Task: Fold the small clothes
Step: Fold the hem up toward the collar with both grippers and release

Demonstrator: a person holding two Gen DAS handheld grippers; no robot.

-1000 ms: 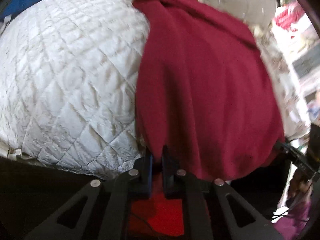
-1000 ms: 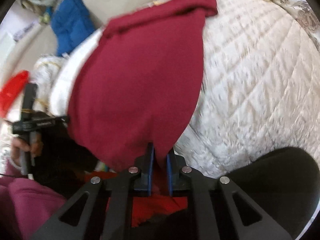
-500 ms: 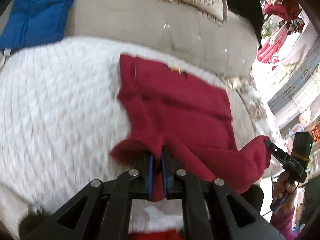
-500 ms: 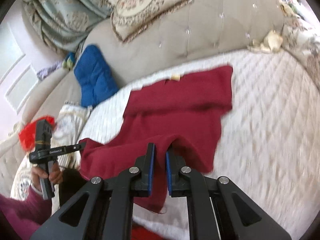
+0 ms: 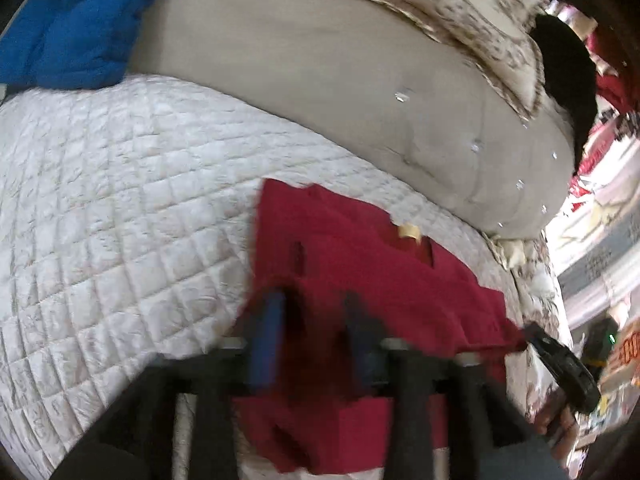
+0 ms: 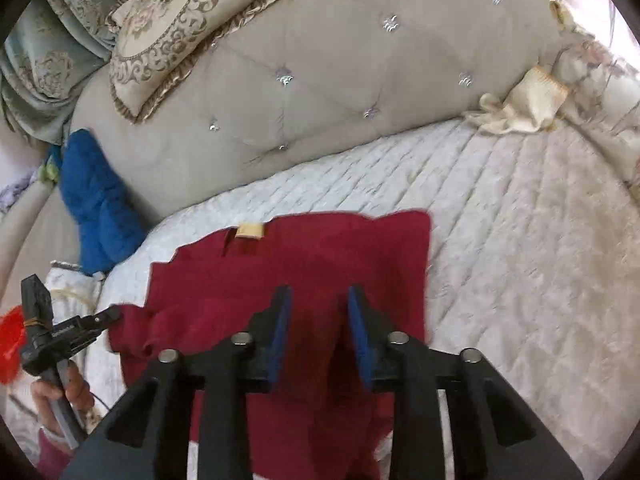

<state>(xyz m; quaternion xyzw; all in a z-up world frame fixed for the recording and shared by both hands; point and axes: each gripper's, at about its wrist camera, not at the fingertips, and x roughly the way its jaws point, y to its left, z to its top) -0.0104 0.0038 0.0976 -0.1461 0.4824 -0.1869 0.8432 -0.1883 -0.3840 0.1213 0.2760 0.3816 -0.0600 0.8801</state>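
Left wrist view: blue padded cushion [image 5: 68, 32] far left, white diamond-quilted bed cover [image 5: 120, 200] below it, beige tufted headboard [image 5: 320, 92] behind. Dark red knit garment [image 5: 360, 264] lies folded on the quilt, right of centre, soft matte fabric with a small tan label [image 5: 409, 231] at its far edge. Left gripper [image 5: 314, 308] blurred; blue-padded fingers stand apart with red cloth under and between them, nothing pinched. Right gripper [image 5: 562, 364] shows at the right edge with its tip at the garment's corner; grip state unreadable from here.

Right wrist view: left gripper [image 6: 96, 320] seen from the side at left, tip touching the garment's [image 6: 320, 256] left corner. Blue cushion [image 6: 96, 204] against the headboard [image 6: 340, 80]. Garment reads as a rough rectangle, lower layer bunched at left. Right gripper [image 6: 318, 312] spread wide over the cloth, clamping nothing.

Only this view shows the floral embroidered pillow [image 6: 176, 28] in full, grey-green patterned drapes [image 6: 44, 56] and a crumpled cream cloth [image 6: 524, 108] on the quilt's [image 6: 520, 260] far right edge. Only the left view shows a black fabric item [image 5: 568, 68] on the headboard's right end.
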